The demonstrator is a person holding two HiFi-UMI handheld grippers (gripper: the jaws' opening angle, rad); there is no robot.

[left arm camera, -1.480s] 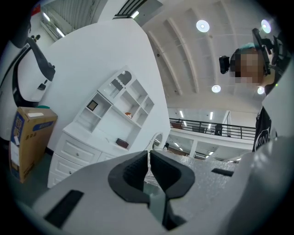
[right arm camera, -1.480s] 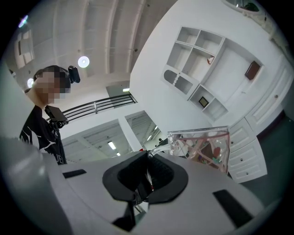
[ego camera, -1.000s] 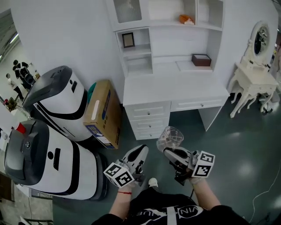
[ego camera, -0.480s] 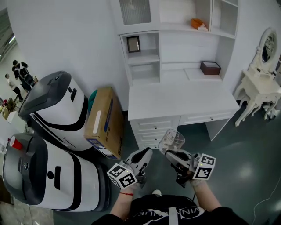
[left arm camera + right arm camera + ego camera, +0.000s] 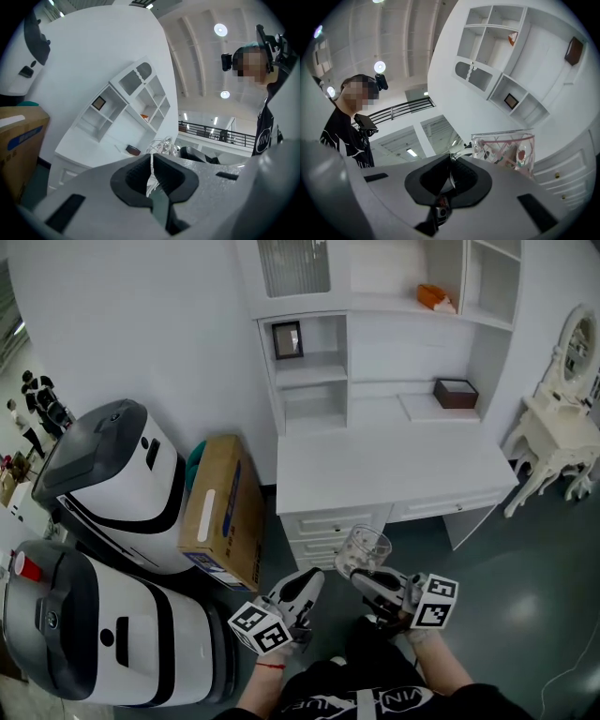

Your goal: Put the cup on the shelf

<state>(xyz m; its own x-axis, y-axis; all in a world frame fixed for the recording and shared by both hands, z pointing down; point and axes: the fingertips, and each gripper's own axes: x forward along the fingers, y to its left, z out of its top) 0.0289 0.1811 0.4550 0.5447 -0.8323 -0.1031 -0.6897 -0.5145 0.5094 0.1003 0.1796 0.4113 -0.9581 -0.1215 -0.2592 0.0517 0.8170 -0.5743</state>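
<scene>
A dark green floor (image 5: 525,596) is spreading under a white wall (image 5: 141,315), with a broad stretch of it lying open at the right, between the desk's leg and a white dressing table (image 5: 553,442). Two big white-and-black machines (image 5: 112,465) are crowding the left side, a cardboard box (image 5: 220,507) leaning just beside them. A white shelf unit (image 5: 375,334) is rising from the back of the tabletop (image 5: 394,460), whose front edge is overhanging a stack of drawers (image 5: 333,526). A picture frame (image 5: 288,339), a brown box (image 5: 456,393) and something orange (image 5: 436,296) are sitting in separate compartments.

The right gripper (image 5: 364,576) is clamping its jaws tight on the handle of the clear cup (image 5: 364,550), which is hanging in the air in front of the drawers, below the tabletop's edge (upright, or nearly so). The left gripper (image 5: 309,579) is hovering just beside it, jaws pressed together on nothing.
</scene>
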